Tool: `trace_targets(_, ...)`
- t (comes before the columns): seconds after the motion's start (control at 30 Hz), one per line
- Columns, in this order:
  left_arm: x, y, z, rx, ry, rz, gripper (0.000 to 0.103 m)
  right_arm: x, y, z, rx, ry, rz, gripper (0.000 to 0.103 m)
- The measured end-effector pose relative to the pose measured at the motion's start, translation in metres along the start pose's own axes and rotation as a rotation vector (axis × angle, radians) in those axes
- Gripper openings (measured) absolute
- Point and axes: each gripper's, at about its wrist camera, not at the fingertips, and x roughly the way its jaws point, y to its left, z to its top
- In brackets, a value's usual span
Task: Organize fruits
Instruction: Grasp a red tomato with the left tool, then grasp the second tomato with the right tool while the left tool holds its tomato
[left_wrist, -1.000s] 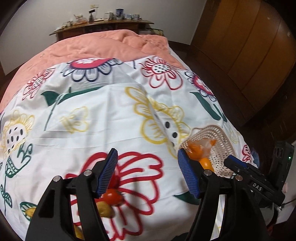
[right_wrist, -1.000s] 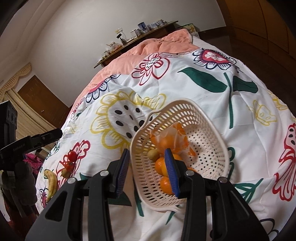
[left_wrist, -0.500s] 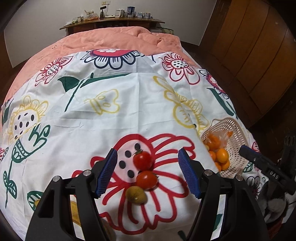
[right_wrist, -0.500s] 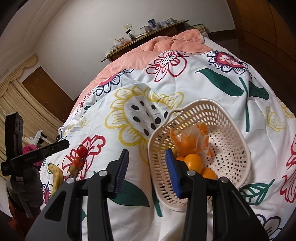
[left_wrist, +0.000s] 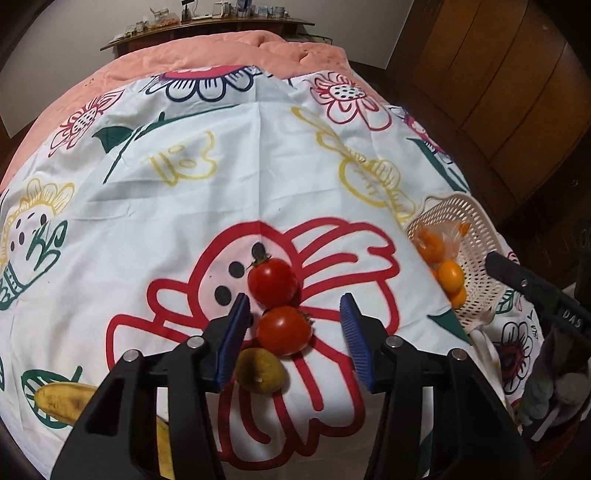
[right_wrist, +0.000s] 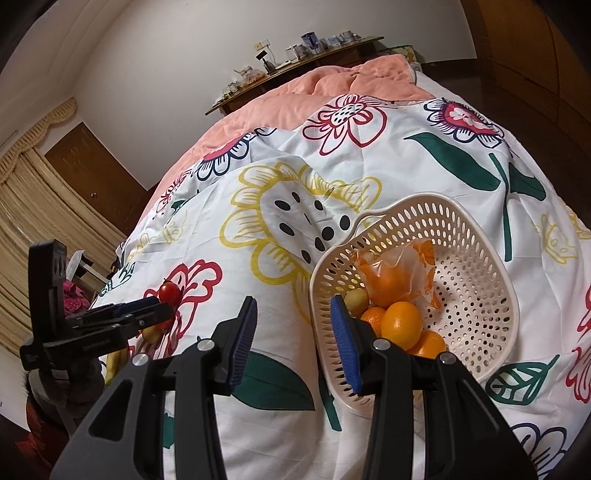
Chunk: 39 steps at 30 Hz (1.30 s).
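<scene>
The left tongs (left_wrist: 293, 332) are closing around the nearer tomato (left_wrist: 283, 329) on the bed (left_wrist: 221, 177), pads not yet pressing it. The right tongs (right_wrist: 293, 339) are hanging part-open over the basket (right_wrist: 480, 295) rim, gripping nothing. Oranges (right_wrist: 400, 323) are already sitting in the basket; a second tomato (left_wrist: 272, 282), a greenish fruit (left_wrist: 260, 369), perhaps a kiwi, and a banana (left_wrist: 62, 404) are waiting outside. The fruits are touching, so room is tight; the basket is lying near the bed's edge.

You can read one marking only: white letters "DAS" on the right tool (left_wrist: 532, 291) body.
</scene>
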Motion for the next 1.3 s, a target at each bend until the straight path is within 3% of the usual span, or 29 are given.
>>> trace_targets(0.27, 0.006, 0.005, -0.008, -0.016, 0.012, 0.010, 0.049, 0.003, 0.006, 0.000, -0.016, 0.009, 0.004, 0.042)
trace_targets(0.43, 0.005, 0.006, -0.008, -0.018, 0.006, 0.004, 0.031, 0.005, 0.013, -0.001, -0.030, 0.014, 0.008, 0.042)
trace_targets(0.8, -0.037, 0.019, 0.004, -0.057, -0.102, -0.024, 0.031, 0.017, 0.048, 0.000, -0.102, 0.045, 0.033, 0.042)
trace_targets(1.3, -0.071, 0.053, 0.000, -0.110, -0.192, -0.006, 0.031, 0.070, 0.141, -0.002, -0.333, 0.160, 0.059, 0.042)
